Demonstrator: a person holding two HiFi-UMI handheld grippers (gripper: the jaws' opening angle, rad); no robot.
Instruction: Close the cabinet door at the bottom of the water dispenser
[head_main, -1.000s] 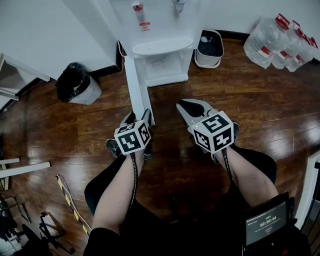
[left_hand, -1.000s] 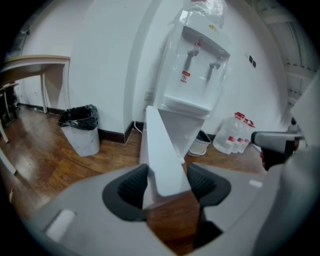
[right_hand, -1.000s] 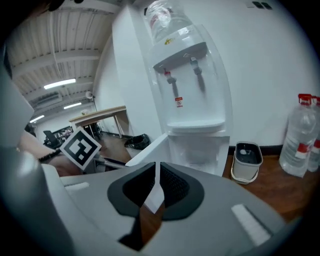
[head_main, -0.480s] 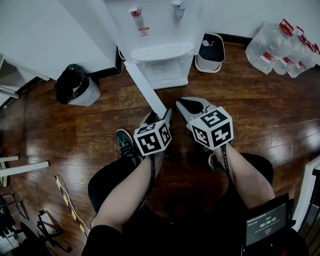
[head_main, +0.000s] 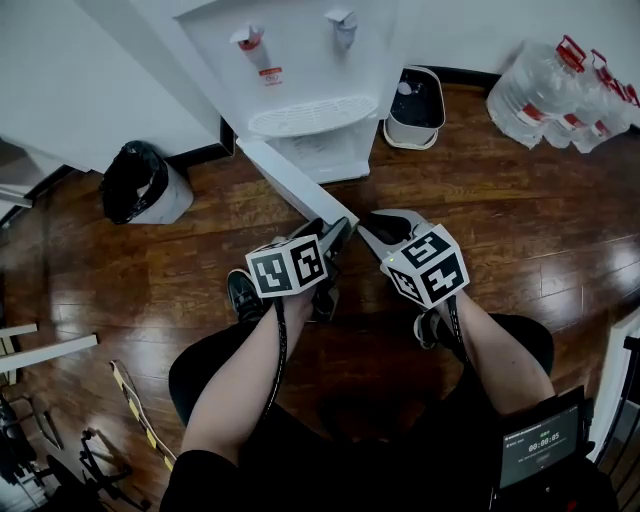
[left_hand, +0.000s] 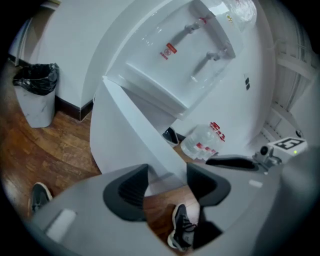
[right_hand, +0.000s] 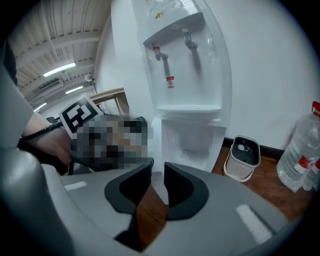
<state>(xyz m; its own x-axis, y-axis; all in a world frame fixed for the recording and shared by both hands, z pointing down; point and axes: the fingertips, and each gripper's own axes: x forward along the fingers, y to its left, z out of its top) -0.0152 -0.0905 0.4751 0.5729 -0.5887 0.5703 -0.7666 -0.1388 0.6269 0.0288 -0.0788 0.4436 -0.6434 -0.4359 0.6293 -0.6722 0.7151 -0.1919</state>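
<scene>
The left gripper (head_main: 335, 238) is closing its jaws around the free edge of the cabinet door (head_main: 293, 184), which is standing swung out from the water dispenser (head_main: 300, 70). That's likely to steer it shut. Just beside it, the right gripper (head_main: 380, 228) is opening from a narrow gap, nothing between its jaws.

Glossy wood floor (head_main: 520, 200), smooth door (head_main: 295, 185)

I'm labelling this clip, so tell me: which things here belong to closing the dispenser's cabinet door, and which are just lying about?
Job: cabinet door, swung open; water dispenser; left claw, closing, door's edge between its jaws.
Lying about: black-bagged bin; small white bin; water bottles.
</scene>
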